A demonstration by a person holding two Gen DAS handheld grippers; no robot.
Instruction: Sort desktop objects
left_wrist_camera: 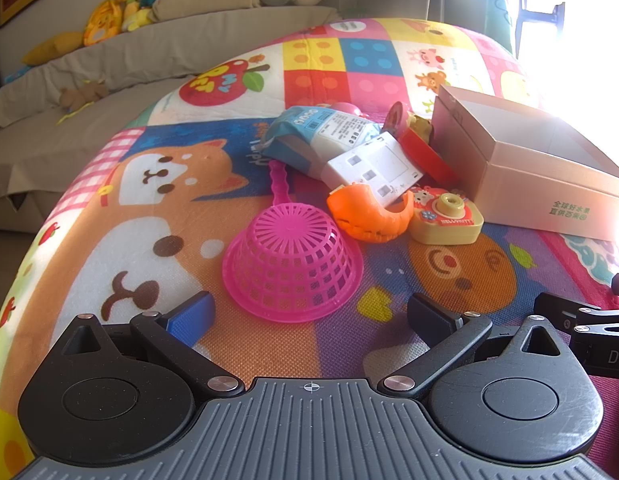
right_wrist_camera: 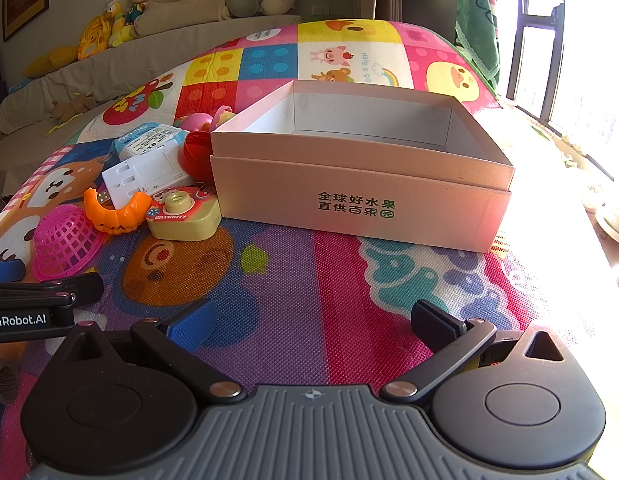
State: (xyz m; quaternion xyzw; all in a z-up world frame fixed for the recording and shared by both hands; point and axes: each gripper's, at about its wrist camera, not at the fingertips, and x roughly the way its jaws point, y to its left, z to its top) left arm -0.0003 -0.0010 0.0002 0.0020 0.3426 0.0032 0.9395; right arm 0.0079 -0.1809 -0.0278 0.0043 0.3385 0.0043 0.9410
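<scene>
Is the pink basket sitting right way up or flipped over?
Flipped over. The pink basket rests rim-down on the play mat, its ribbed round base facing up, its handle lying flat behind it.

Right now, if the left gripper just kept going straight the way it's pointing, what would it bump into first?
Most likely the pink basket, lying upside down on the mat just ahead of the open left gripper. Depth is hard to judge, so it might touch the mat first.
</scene>
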